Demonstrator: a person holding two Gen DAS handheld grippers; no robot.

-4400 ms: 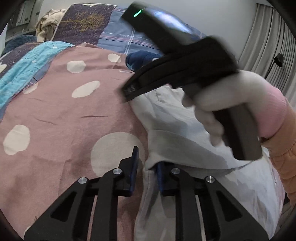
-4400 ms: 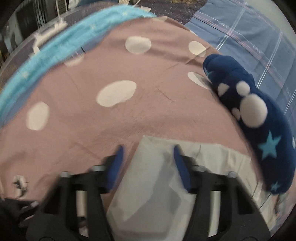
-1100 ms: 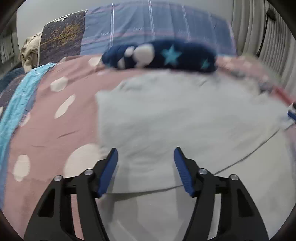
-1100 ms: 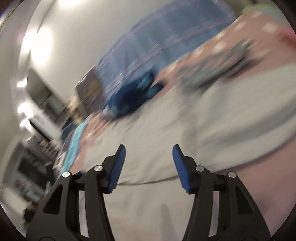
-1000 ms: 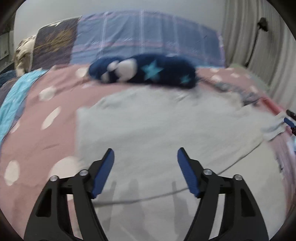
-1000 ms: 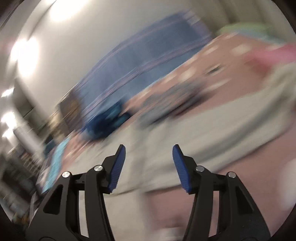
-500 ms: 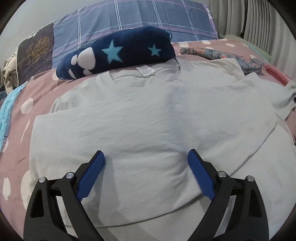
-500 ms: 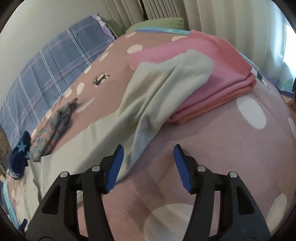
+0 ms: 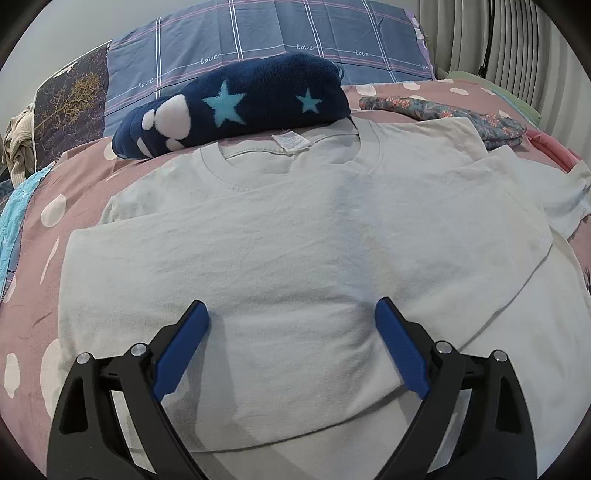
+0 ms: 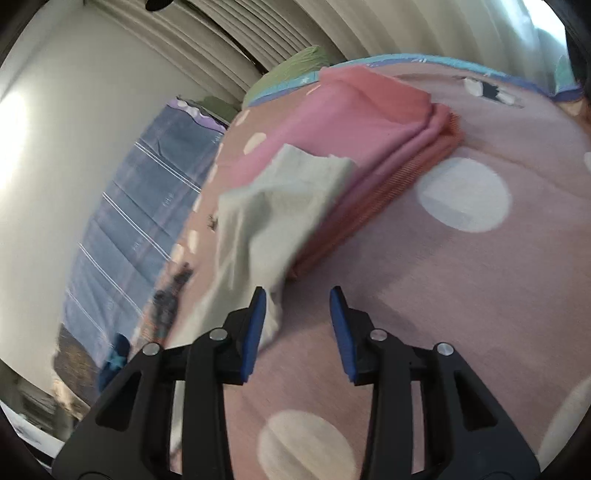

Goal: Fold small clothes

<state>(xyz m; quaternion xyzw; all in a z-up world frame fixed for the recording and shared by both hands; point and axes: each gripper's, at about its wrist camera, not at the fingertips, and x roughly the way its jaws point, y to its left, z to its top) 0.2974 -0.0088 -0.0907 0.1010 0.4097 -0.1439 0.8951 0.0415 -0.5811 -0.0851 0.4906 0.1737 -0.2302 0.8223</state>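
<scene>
A pale grey T-shirt (image 9: 295, 236) lies flat on the pink dotted bedspread (image 9: 33, 295), its left side folded in across the chest. My left gripper (image 9: 291, 314) hovers wide open just above the folded part, with nothing between its fingers. In the right wrist view the shirt's right sleeve (image 10: 280, 206) drapes over a folded pink stack (image 10: 351, 122). My right gripper (image 10: 297, 295) sits low over the bedspread (image 10: 461, 314) at the sleeve's near edge. Its jaws are closing and only bare bedspread shows between them; the left pad (image 10: 255, 321) is beside the cloth.
A navy star-patterned plush blanket (image 9: 236, 107) lies behind the collar, against a blue plaid pillow (image 9: 295, 37). A floral garment (image 9: 443, 110) rests at the back right. Curtains (image 10: 258, 33) and a green pillow (image 10: 295, 66) stand beyond the pink stack.
My left gripper opened wider and settled over the shirt. My right gripper swung to the right sleeve, rolled, came closer to it and narrowed its jaws.
</scene>
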